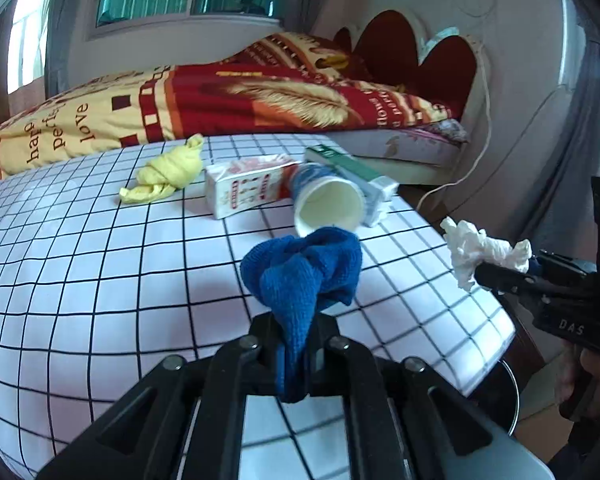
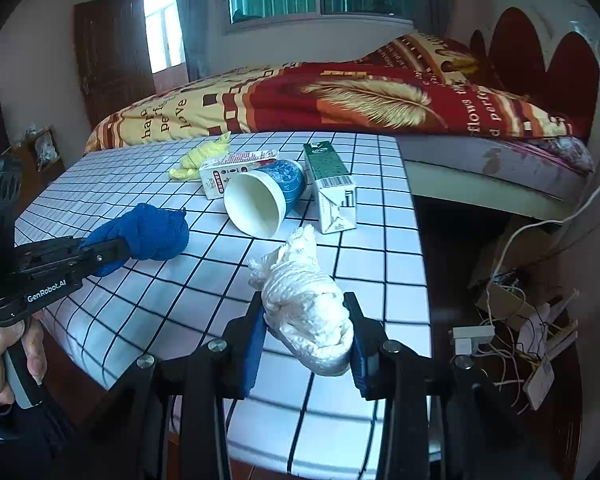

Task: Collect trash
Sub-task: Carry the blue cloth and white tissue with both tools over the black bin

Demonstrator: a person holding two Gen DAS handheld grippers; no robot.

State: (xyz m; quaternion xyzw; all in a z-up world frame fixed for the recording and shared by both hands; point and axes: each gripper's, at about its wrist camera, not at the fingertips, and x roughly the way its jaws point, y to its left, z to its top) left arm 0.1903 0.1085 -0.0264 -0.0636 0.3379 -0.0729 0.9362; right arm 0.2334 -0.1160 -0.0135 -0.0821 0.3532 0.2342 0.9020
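Observation:
My left gripper (image 1: 294, 344) is shut on a crumpled blue cloth (image 1: 304, 268) and holds it just above the checked table (image 1: 100, 260); it also shows in the right wrist view (image 2: 148, 236). My right gripper (image 2: 306, 336) is shut on a white crumpled tissue wad (image 2: 304, 300), seen in the left wrist view (image 1: 480, 252) off the table's right edge. On the table lie a tipped blue paper cup (image 2: 264, 200), a red-and-white carton (image 1: 248, 188), a green-and-white carton (image 2: 332, 188) and a yellow crumpled cloth (image 1: 168, 174).
A bed with a red and yellow quilt (image 2: 320, 100) runs behind the table. To the right of the table, cables and a power strip (image 2: 520, 340) lie on the floor. A round bin rim (image 1: 508, 392) shows below the table's right corner.

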